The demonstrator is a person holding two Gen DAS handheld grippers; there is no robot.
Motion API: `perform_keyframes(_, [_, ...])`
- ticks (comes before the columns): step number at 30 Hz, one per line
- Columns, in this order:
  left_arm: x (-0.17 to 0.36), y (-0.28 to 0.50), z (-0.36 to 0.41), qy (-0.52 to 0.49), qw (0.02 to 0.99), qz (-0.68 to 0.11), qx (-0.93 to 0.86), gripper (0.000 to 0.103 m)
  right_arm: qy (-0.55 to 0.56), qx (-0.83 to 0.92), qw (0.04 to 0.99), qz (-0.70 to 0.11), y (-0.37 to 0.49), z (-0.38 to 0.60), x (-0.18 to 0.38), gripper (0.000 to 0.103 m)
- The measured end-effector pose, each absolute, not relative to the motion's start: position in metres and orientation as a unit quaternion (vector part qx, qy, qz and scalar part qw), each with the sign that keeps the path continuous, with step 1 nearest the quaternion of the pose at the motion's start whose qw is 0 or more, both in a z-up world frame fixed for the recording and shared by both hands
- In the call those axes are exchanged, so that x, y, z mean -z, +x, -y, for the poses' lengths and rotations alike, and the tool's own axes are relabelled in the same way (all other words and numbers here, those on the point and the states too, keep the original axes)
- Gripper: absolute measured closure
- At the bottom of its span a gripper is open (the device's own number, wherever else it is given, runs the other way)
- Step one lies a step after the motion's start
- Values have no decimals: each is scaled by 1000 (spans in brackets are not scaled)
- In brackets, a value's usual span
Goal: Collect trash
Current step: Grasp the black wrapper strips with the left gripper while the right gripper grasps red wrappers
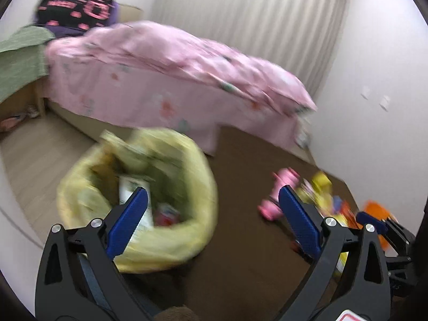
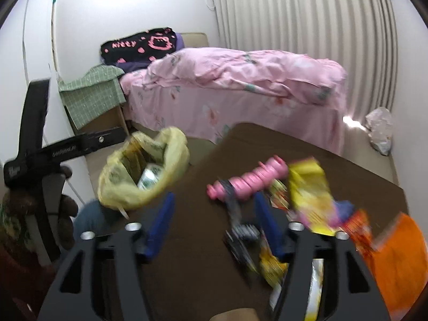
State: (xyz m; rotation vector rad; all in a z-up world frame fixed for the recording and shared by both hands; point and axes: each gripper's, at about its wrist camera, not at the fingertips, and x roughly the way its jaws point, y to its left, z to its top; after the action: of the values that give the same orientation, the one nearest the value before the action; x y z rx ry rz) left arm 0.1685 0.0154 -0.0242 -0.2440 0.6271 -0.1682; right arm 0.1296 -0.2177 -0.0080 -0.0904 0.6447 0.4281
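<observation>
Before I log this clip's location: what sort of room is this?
Most likely a bedroom. A bed with a pink floral duvet stands against a curtained wall, with a Hello Kitty pillow at its head. A yellow trash bag sits on the floor nearby.

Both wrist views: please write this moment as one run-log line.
left gripper open, empty | right gripper open, empty | yellow bag open, holds trash | wrappers on brown table

We read "Kitty" in pink letters on the black blanket [image 2: 139, 44], far ahead of the right jaws and to their left. Print on the wrappers [image 2: 307, 187] near the jaws is too blurred.
</observation>
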Motion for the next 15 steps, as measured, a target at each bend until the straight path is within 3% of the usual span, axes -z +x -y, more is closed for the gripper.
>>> perform_keyframes(11, [47,160,95,-38,913,-348,210,9,-41,-87,948,-305,59,304,20,41])
perform_keyframes(15, [65,171,122,-13,895,-390,214,21,-40,-62,951,-302,42,318,29,42])
